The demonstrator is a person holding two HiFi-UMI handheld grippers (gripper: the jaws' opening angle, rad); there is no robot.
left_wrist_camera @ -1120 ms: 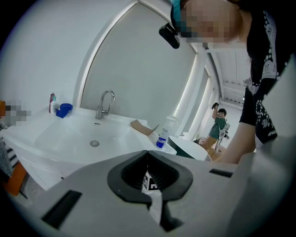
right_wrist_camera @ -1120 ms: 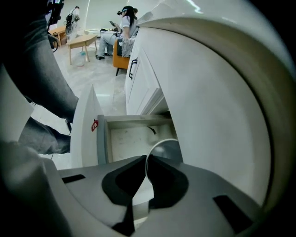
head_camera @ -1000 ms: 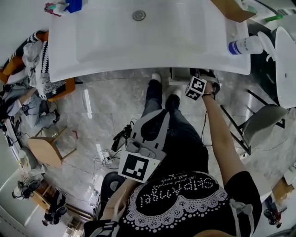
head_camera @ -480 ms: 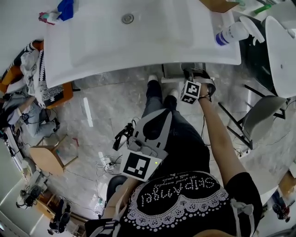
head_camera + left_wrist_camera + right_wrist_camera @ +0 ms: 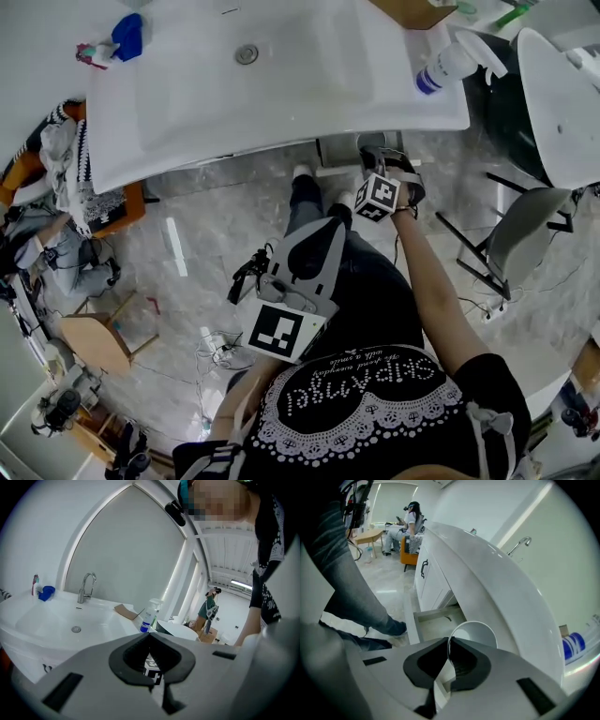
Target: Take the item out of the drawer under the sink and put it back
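The drawer (image 5: 436, 620) under the white sink (image 5: 272, 84) stands pulled out. My right gripper (image 5: 449, 656) is shut on the rim of a white bowl (image 5: 473, 634), which it holds just above the drawer. From the head view the right gripper (image 5: 380, 192) sits beside the drawer (image 5: 339, 150) at the sink's front edge, and the bowl is hidden there. My left gripper (image 5: 295, 267) hangs over the person's legs, away from the drawer. In the left gripper view its jaws (image 5: 150, 637) are shut with nothing held.
A spray bottle (image 5: 448, 64) and a cardboard piece (image 5: 412, 11) rest on the sink's right side, a blue item (image 5: 127, 36) at its left. A second basin (image 5: 562, 94) and a grey chair (image 5: 520, 244) stand to the right. A white cabinet (image 5: 429, 576) adjoins the drawer.
The head view has drifted, so the sink sits lower and further left in the picture. The right gripper stays at the drawer with the bowl; the left gripper has barely moved.
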